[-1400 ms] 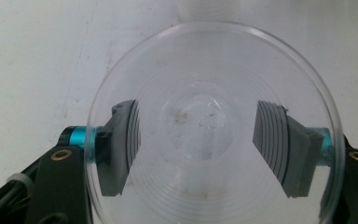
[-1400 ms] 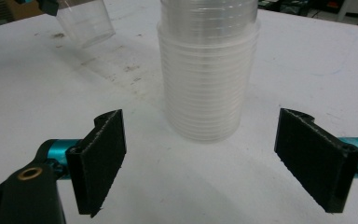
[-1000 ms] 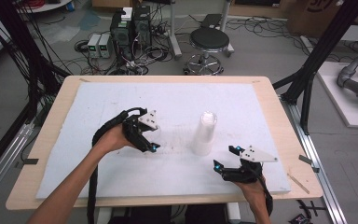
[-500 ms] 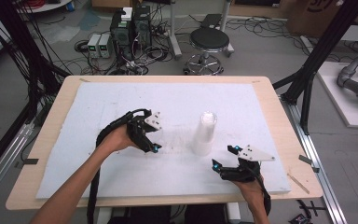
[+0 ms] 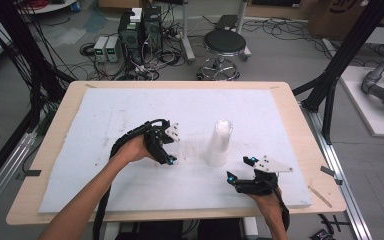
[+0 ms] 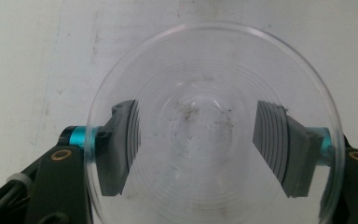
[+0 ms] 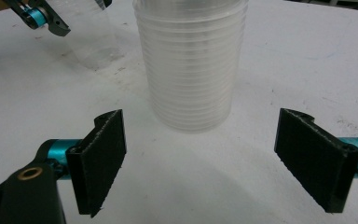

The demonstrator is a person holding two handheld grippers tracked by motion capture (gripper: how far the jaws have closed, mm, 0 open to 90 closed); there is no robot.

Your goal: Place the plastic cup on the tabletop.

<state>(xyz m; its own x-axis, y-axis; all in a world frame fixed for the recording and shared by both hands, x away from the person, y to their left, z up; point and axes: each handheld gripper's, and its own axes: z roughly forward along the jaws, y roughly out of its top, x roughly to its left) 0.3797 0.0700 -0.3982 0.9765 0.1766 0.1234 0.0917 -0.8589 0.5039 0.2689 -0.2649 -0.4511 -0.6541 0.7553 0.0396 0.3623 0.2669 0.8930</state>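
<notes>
A tall stack of clear plastic cups [image 5: 220, 142] stands upright mid-table on the white foam board [image 5: 130, 107]. My left gripper [image 5: 172, 145], left of the stack, is shut on a single clear cup [image 6: 205, 70]; its pads [image 6: 121, 144] press the cup's lower wall from both sides, seen through the rim. In the right gripper view that cup [image 7: 93, 37] hangs tilted from the left gripper [image 7: 42, 16] at top left. My right gripper [image 5: 241, 169] stands open in front and right of the stack [image 7: 191, 60], nothing between its jaws [image 7: 200, 158].
The foam board covers most of the wooden table [image 5: 300, 130]. Dirt specks mark the board near the stack. Beyond the far edge stand a stool [image 5: 224, 45] and electronics boxes [image 5: 140, 30] among cables on the floor.
My left gripper with the single cup has shifted slightly right, toward the stack. The right gripper has barely moved.
</notes>
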